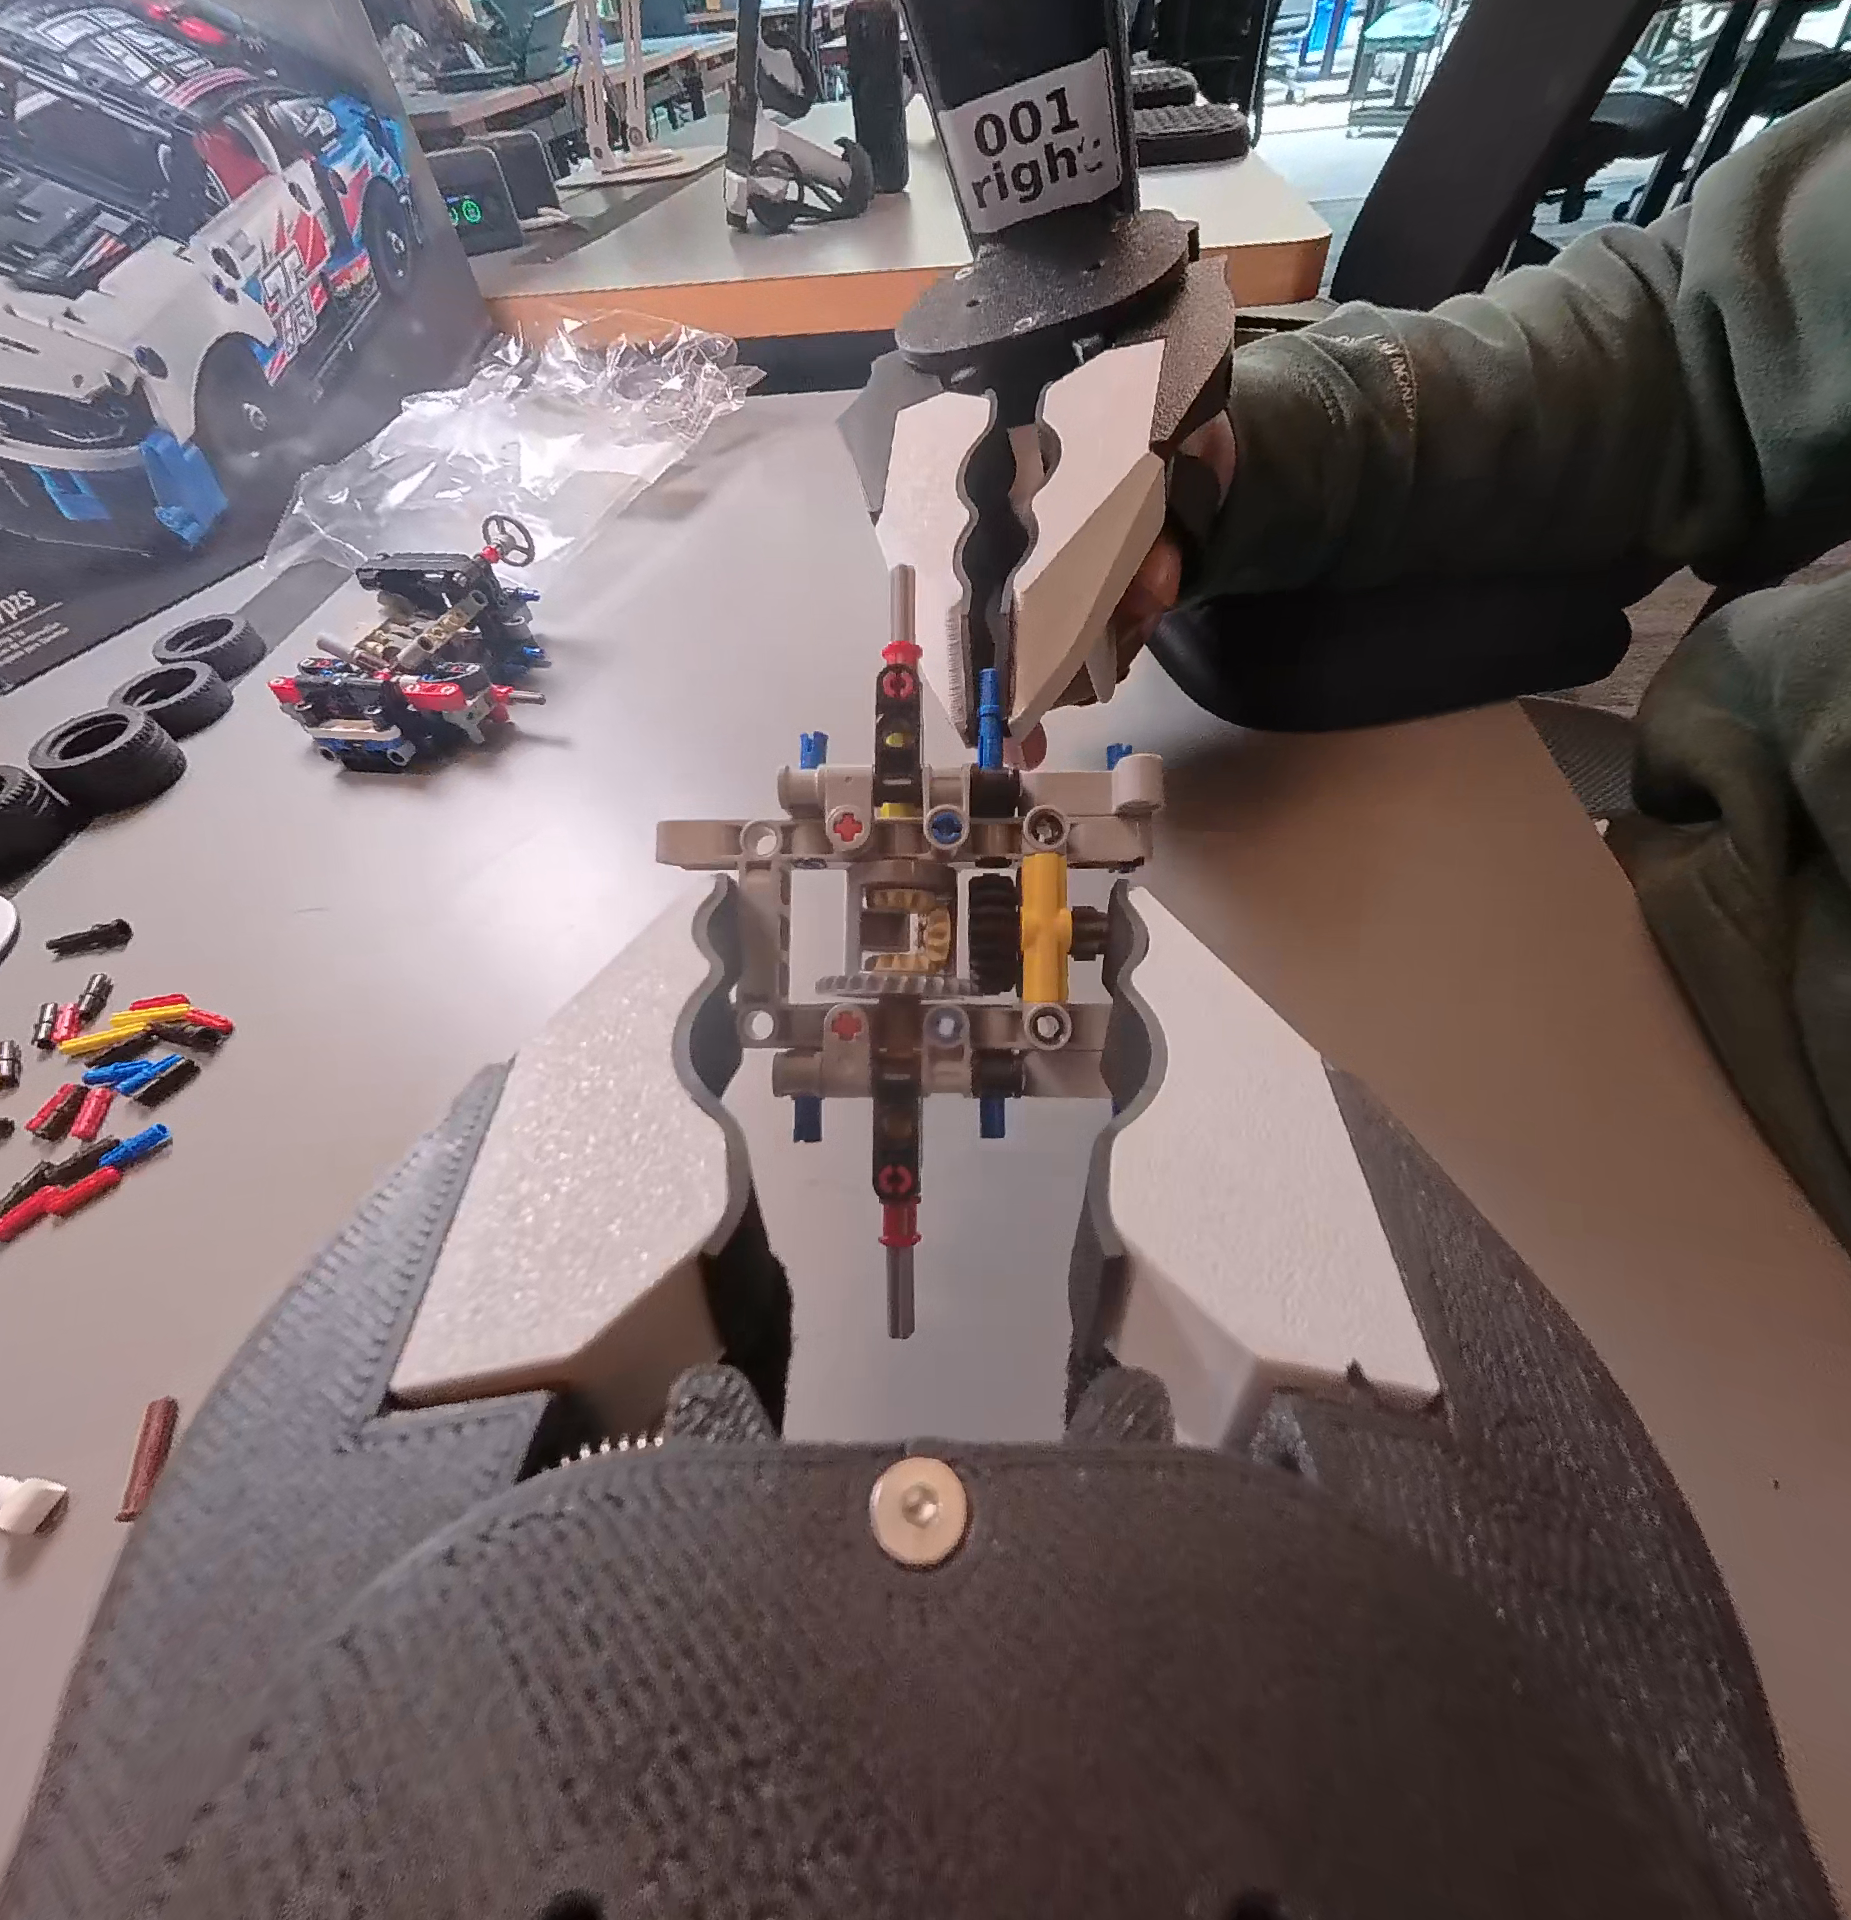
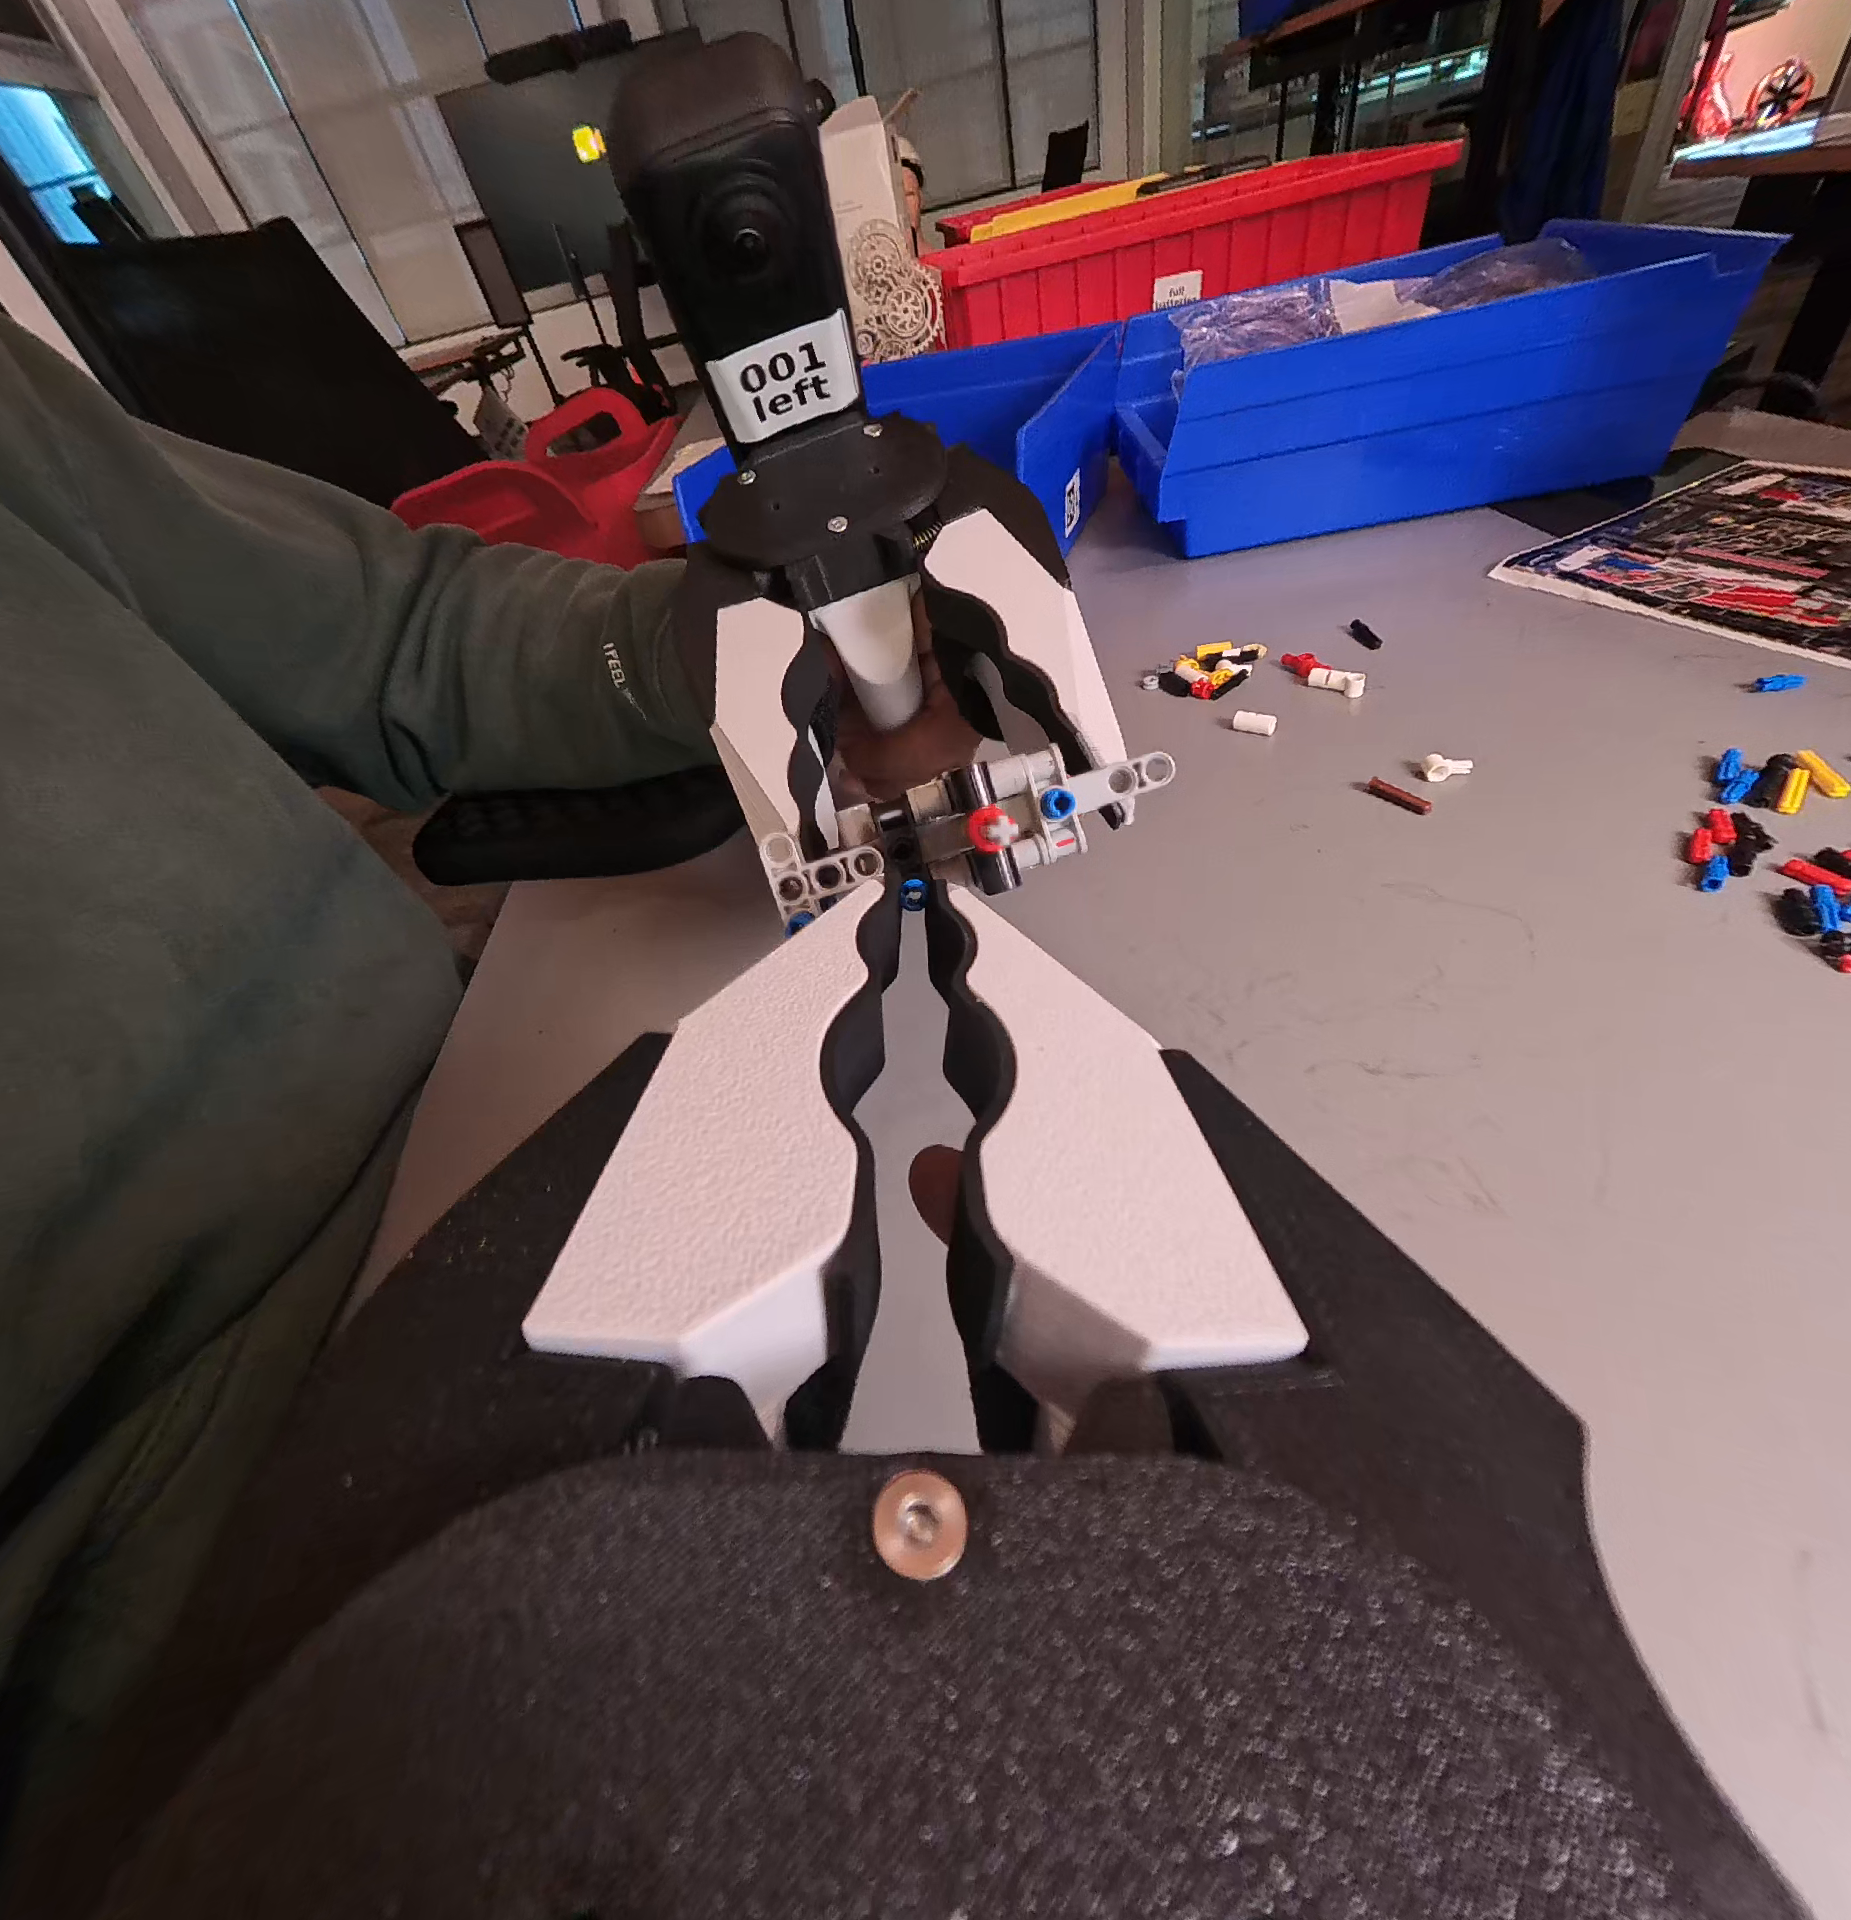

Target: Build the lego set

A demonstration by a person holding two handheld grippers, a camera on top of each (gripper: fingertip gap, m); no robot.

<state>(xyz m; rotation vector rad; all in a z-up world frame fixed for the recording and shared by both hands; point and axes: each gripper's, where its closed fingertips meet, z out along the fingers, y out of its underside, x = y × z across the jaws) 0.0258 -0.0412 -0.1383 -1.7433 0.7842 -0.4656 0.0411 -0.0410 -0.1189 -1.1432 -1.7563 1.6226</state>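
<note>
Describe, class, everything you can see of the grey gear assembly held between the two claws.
The grey gear assembly is a plastic building-brick frame of pale grey beams around tan bevel gears, a black gear and a yellow connector, with red, blue and black pins. A grey axle runs through it lengthwise. It hangs above the table, clamped sideways by the left claw. The right claw pinches a blue pin at its far edge.

Four black tyres (image 1: 121,727), two blue bins (image 2: 1420,416) (one red bin (image 2: 1191,249))
</note>
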